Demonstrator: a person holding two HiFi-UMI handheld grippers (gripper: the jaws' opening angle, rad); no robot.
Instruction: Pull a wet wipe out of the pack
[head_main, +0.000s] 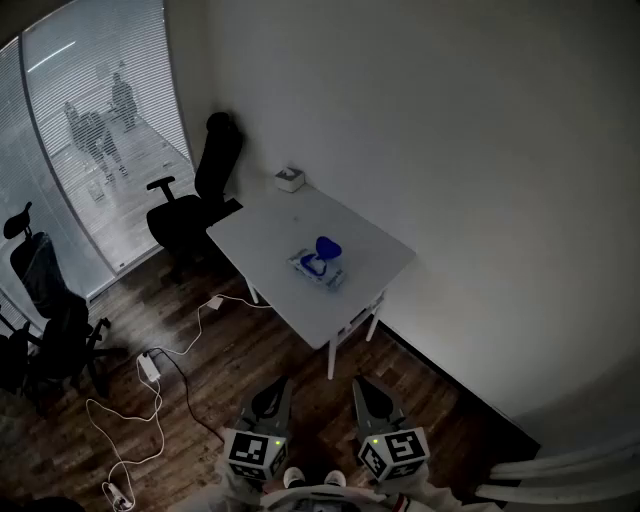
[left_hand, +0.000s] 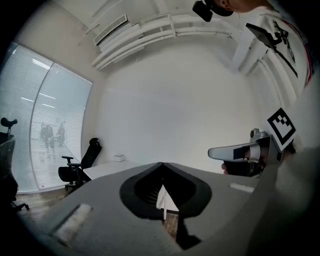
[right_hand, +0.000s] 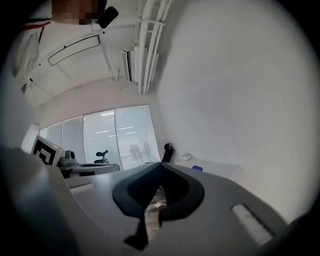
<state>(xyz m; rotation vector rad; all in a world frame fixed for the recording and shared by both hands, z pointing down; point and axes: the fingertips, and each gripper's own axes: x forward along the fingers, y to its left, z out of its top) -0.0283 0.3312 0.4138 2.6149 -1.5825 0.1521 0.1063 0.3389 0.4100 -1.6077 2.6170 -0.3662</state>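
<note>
The wet wipe pack (head_main: 320, 262), white with a raised blue lid, lies near the middle of the white table (head_main: 265, 235), far ahead of both grippers. In the right gripper view the wet wipe pack (right_hand: 197, 168) shows only as a small blue spot on the table (right_hand: 222, 169). My left gripper (head_main: 281, 386) and right gripper (head_main: 364, 385) hang side by side at the bottom of the head view, over the wooden floor, well short of the table. Both sets of jaws meet at the tip with nothing between them: left gripper (left_hand: 161, 164), right gripper (right_hand: 160, 164).
A small white box (head_main: 290, 179) sits at the table's far corner. A black office chair (head_main: 195, 195) stands left of the table, with more chairs (head_main: 45, 300) by the glass wall. A power strip and white cables (head_main: 150, 370) lie on the floor at left.
</note>
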